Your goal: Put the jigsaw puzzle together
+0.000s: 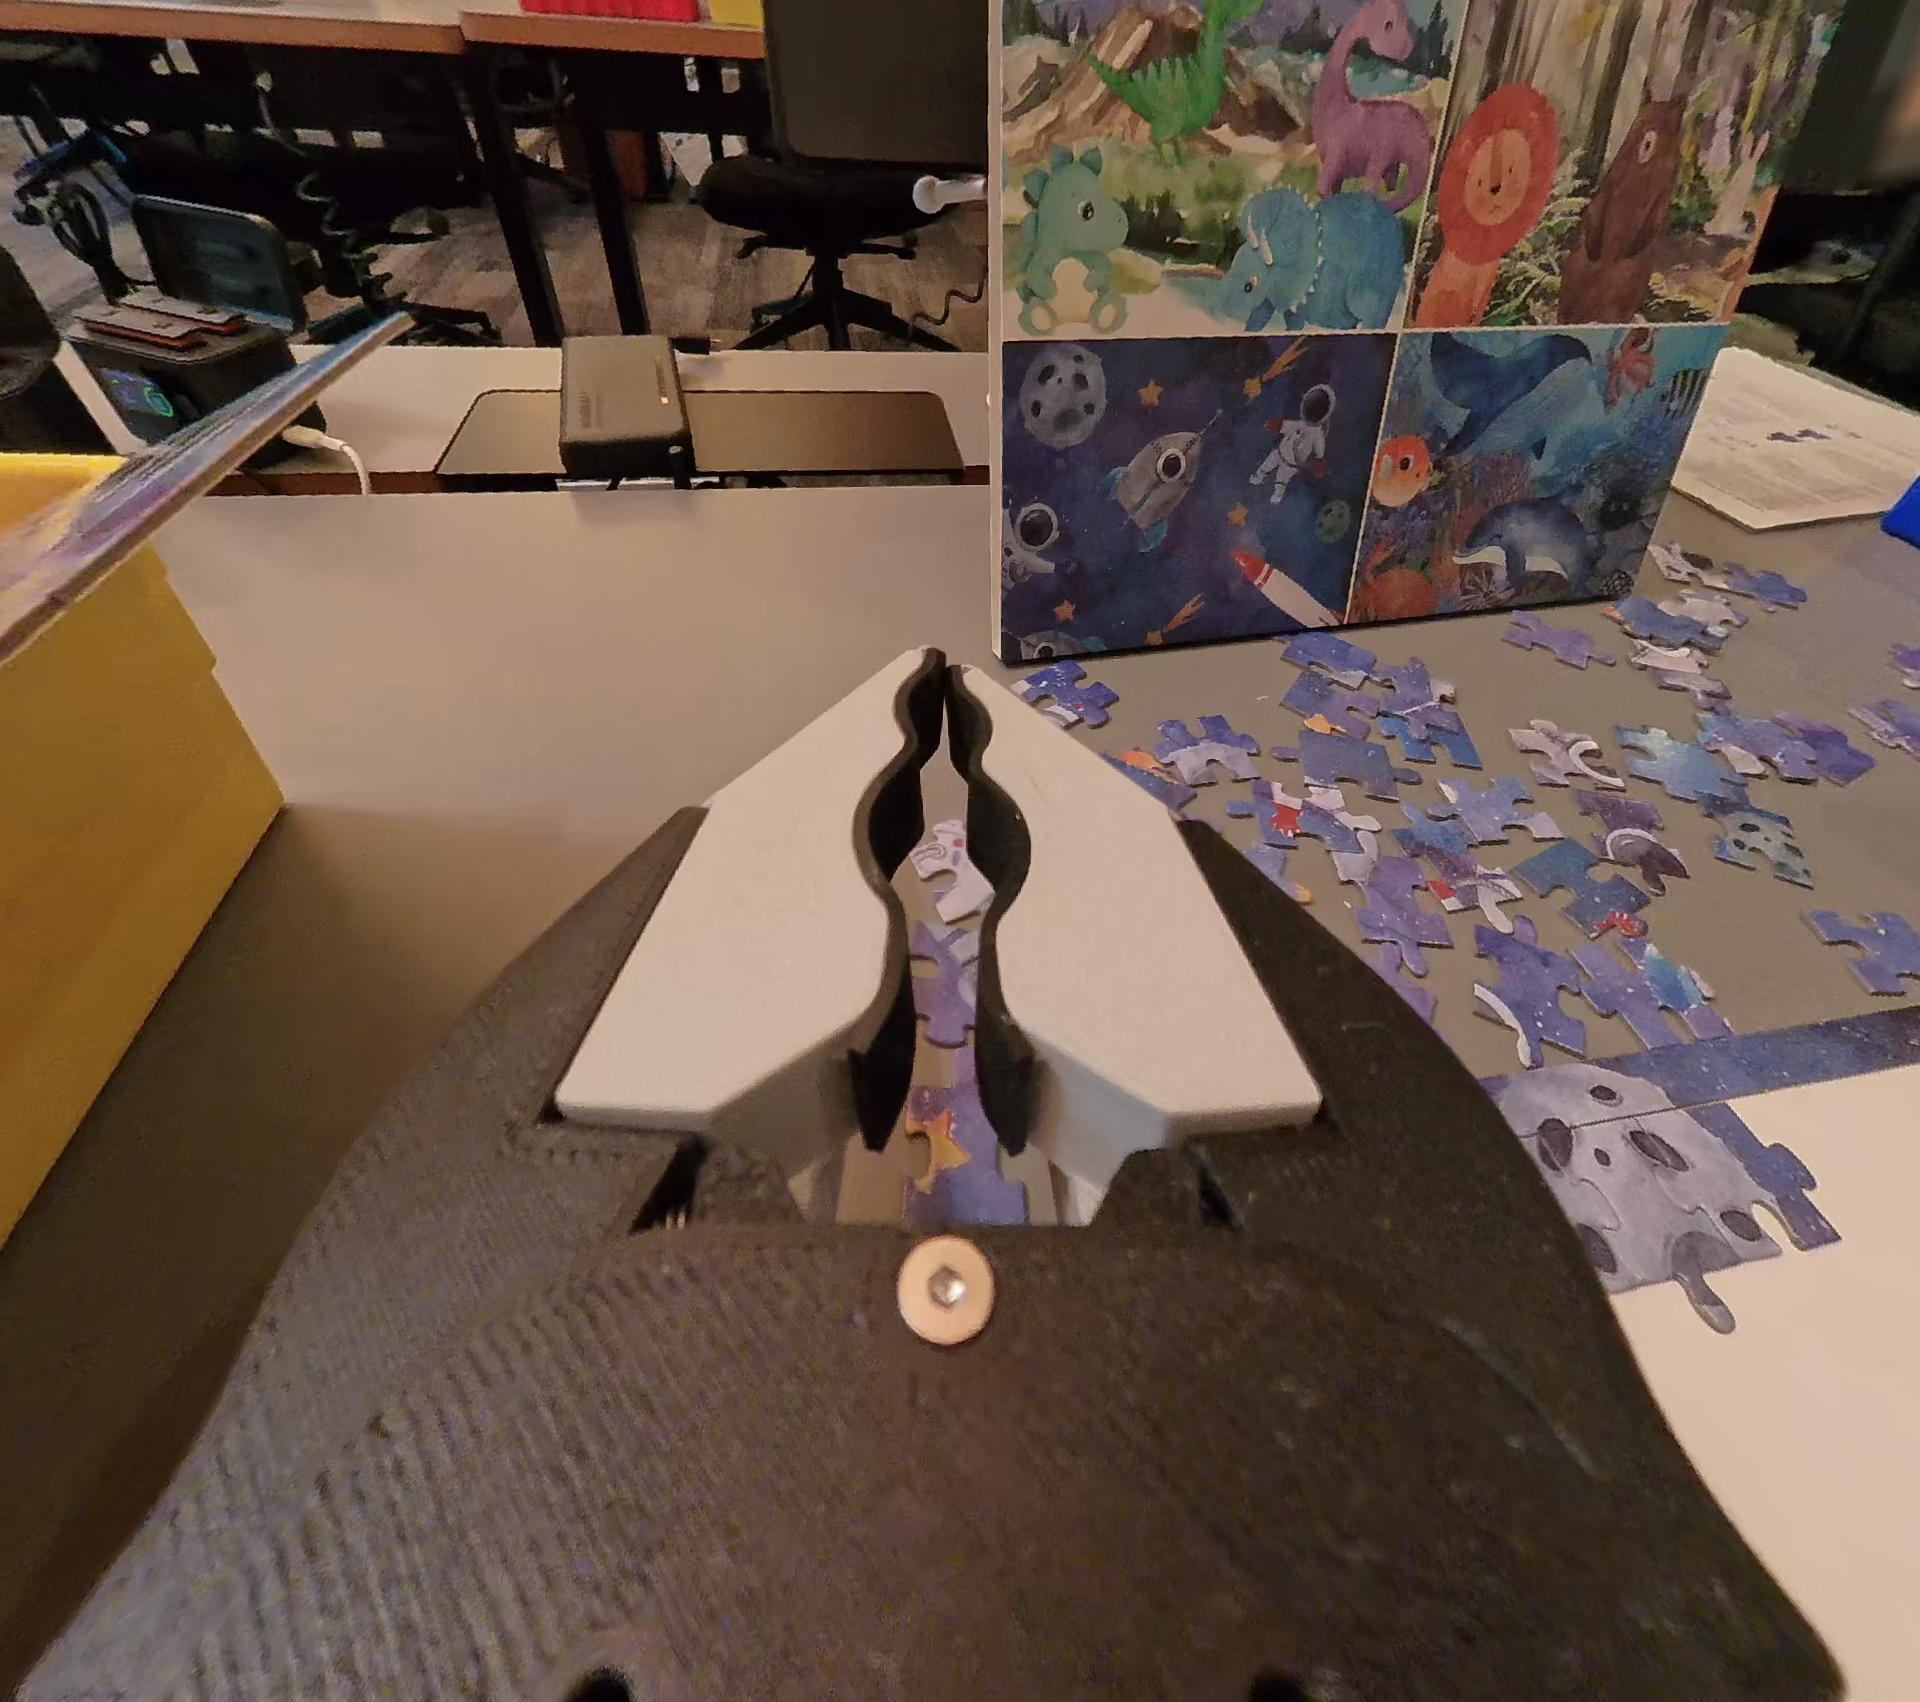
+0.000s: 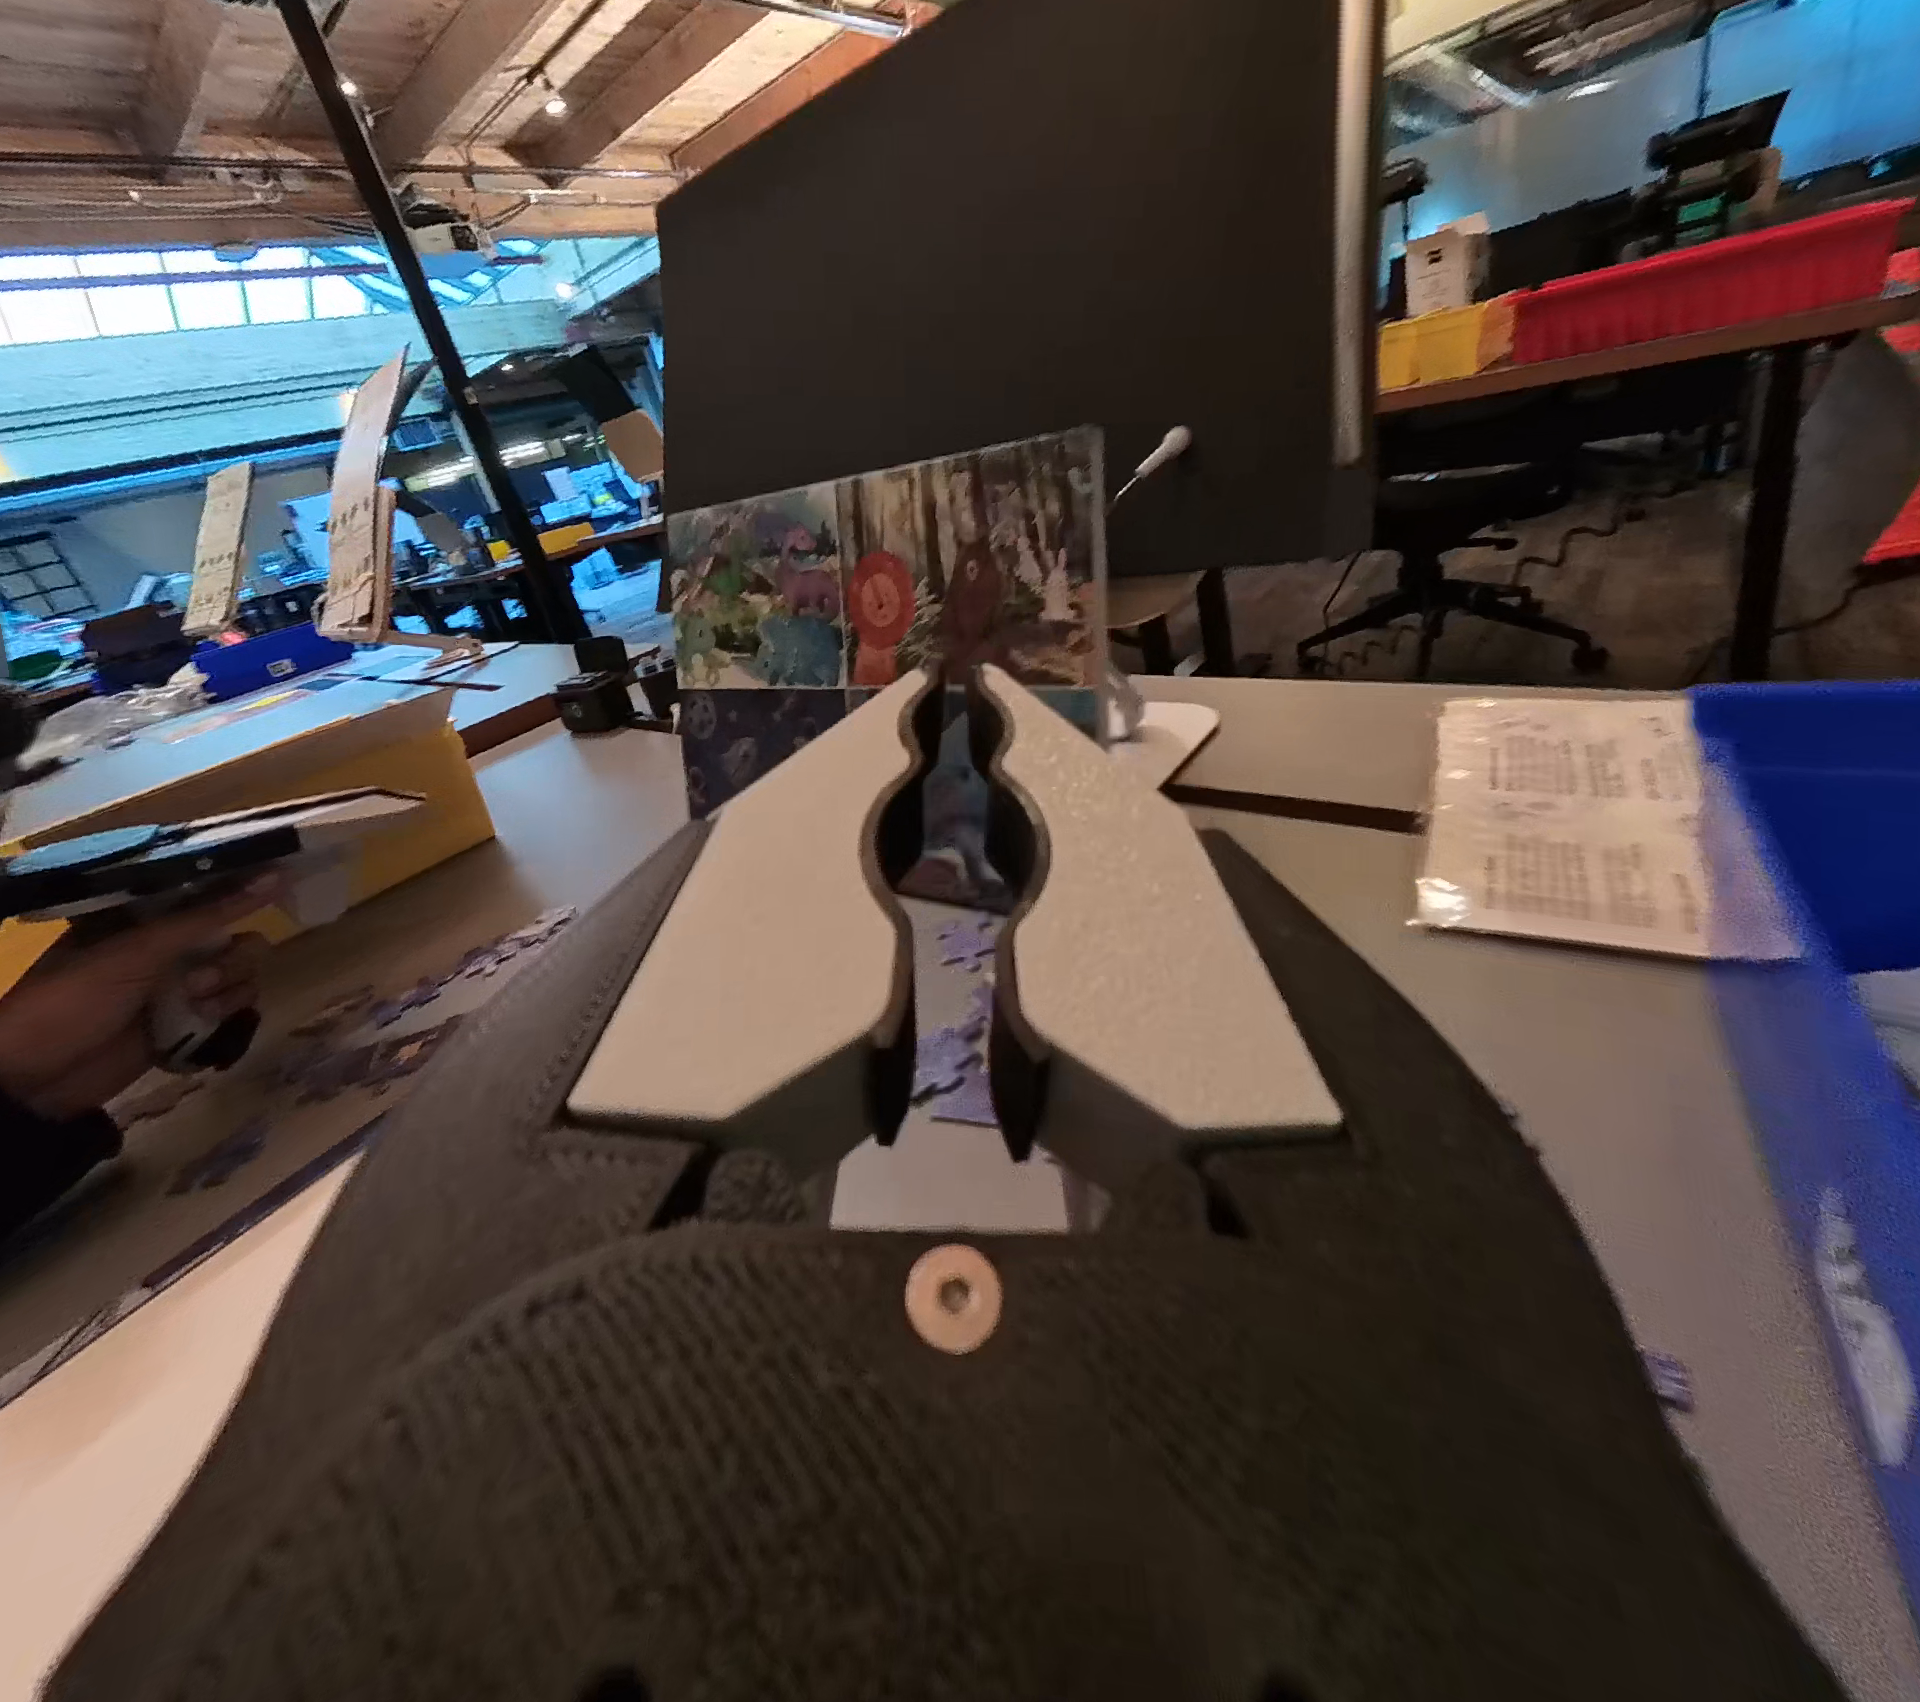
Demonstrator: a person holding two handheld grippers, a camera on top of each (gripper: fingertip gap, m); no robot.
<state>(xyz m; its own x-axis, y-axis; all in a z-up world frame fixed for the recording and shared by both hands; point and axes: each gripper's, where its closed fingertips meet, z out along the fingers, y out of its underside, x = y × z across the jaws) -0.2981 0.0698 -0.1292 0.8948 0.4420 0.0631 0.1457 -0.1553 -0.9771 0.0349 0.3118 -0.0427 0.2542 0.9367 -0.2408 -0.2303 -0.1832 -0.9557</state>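
Two grippers' fingers closed, puzzle box (image 1: 1351,270) upright

Both wrist cameras look along their fingers toward the upright puzzle box (image 1: 1351,281) (image 2: 894,582), the left from nearer and lower over the loose pieces (image 1: 1507,821), the right tilted upward.

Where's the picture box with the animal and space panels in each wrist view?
Left wrist view: picture box stands upper right, behind scattered puzzle pieces.
Right wrist view: centre, partly hidden by the closed fingertips.
Shared landmark: yellow bin, at left in both.
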